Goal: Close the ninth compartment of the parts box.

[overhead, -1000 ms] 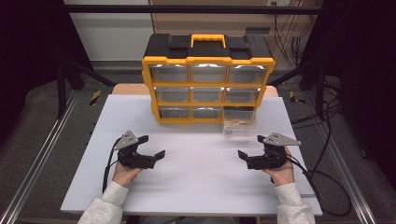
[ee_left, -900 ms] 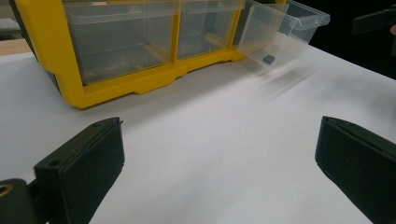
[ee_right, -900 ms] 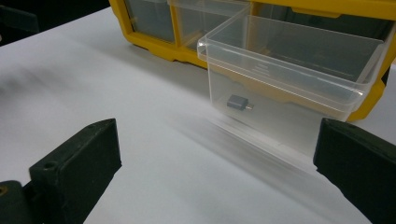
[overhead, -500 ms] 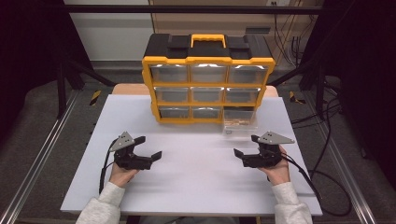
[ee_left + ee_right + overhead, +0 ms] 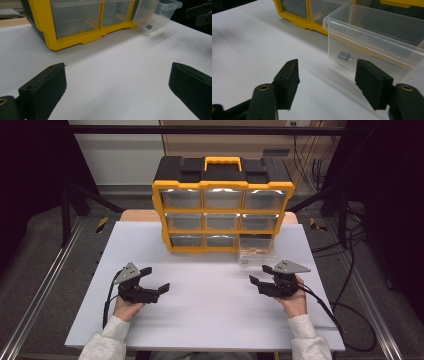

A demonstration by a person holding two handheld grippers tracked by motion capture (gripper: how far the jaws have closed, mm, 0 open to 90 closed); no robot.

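drawers: nine in one cabinet (image 5: 223,205), one drawer (image 5: 256,249) pulled out, holding one small part (image 5: 344,55). two hand-held grippers: left (image 5: 159,279) wide; right (image 5: 256,281) just narrowing, half open, empty.

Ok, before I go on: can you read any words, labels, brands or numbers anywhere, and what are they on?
No text can be read anywhere.
Clear drawer: faint embossed ridges on its front wall, too blurred to tell whether they are lettering.
Yellow organiser: no label or brand to be made out.
Small dark part inside the drawer: no legible marking.
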